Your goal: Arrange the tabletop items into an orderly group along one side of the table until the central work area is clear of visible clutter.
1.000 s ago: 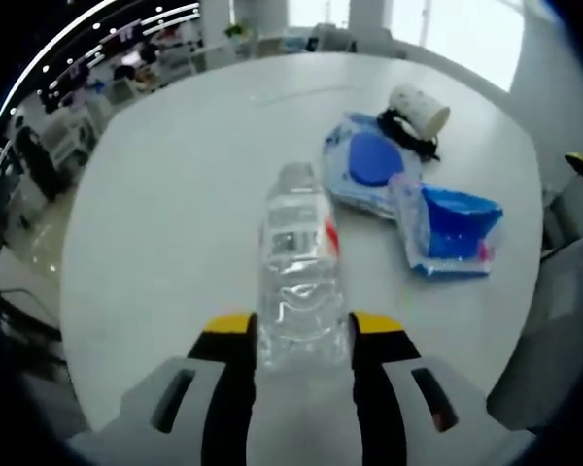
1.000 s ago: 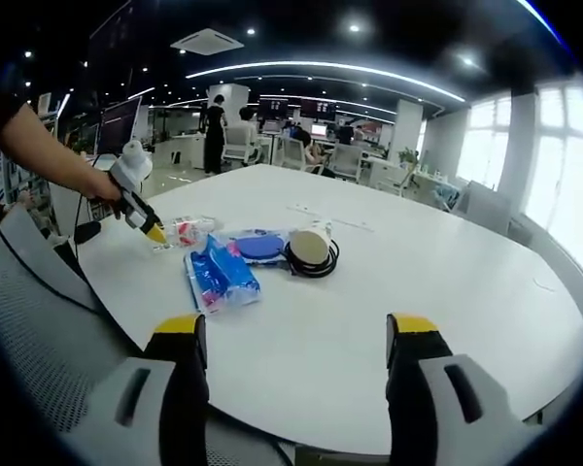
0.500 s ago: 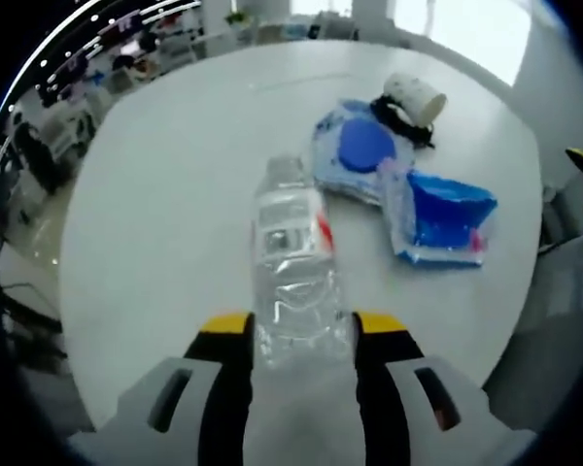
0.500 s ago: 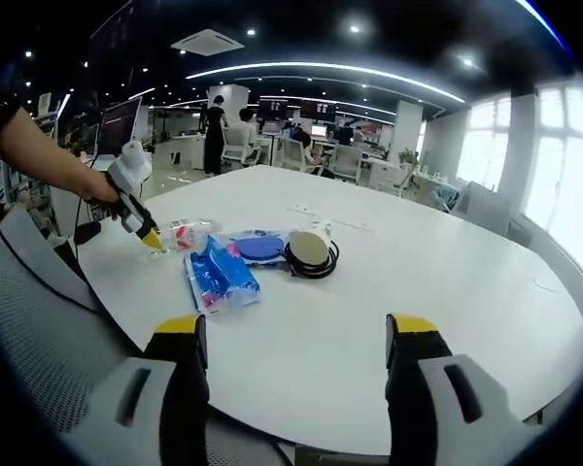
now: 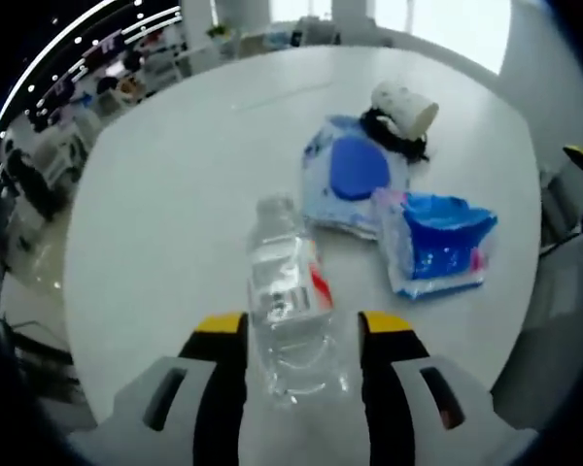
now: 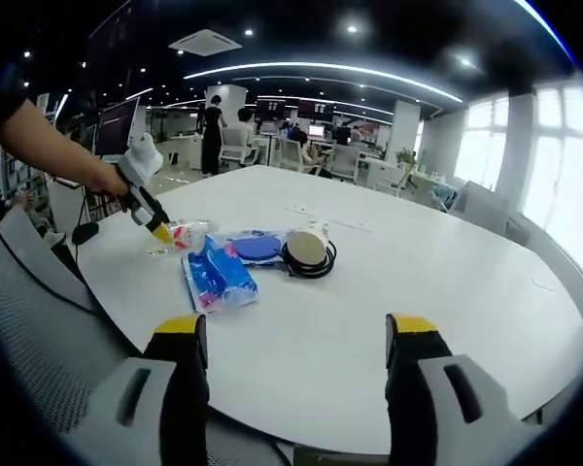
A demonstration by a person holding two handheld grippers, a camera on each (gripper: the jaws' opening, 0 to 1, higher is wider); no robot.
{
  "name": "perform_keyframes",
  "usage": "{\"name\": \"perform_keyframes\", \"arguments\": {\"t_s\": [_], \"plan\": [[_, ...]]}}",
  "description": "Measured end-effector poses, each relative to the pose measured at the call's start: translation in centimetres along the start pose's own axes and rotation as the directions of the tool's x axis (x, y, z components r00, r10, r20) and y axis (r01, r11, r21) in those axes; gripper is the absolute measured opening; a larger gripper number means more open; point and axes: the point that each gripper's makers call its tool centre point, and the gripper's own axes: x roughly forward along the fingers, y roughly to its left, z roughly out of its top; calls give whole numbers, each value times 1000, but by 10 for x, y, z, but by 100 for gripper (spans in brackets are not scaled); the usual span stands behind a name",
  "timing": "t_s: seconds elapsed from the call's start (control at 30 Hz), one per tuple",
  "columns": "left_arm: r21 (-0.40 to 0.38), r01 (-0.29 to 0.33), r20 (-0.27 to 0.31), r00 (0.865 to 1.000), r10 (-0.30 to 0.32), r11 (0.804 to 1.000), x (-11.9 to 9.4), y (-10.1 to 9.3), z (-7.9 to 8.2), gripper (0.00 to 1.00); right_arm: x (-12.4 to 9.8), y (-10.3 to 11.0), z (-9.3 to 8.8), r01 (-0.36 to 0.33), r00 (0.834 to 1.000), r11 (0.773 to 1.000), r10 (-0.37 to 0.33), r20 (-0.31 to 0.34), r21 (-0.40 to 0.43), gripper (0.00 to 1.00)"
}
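A clear plastic water bottle (image 5: 287,311) with a red-and-white label lies on the round white table (image 5: 165,204), neck pointing away. My left gripper (image 5: 301,326) is shut on its lower half, one yellow-tipped jaw on each side. In the right gripper view, that left gripper (image 6: 156,227) is held by a hand at the table's left edge, with the bottle (image 6: 182,234) under it. Beside the bottle lie a blue wipes pack (image 5: 355,175), a blue tissue pack (image 5: 432,243) and a tipped paper cup (image 5: 405,105) on a black cable (image 5: 396,138). My right gripper (image 6: 296,335) hangs open over the near table edge.
In the right gripper view the wipes pack (image 6: 254,245), tissue pack (image 6: 217,276) and cup (image 6: 309,247) cluster at the table's left. A grey mesh chair (image 6: 39,320) stands at the lower left. Bare tabletop (image 6: 437,272) spreads right. Office desks and people stand far behind.
The left gripper has lowered the bottle to the table beside the blue packs. Its jaws have eased slightly apart and the bottle now leans a little left. The right gripper has not moved.
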Motion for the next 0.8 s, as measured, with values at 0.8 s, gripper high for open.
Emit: {"name": "perform_keyframes", "arguments": {"t_s": [0.8], "plan": [[-44, 23, -54, 998, -25, 999, 30, 6, 19, 39, 2, 3, 0, -21, 1000, 1000, 21, -3, 14, 78]]}}
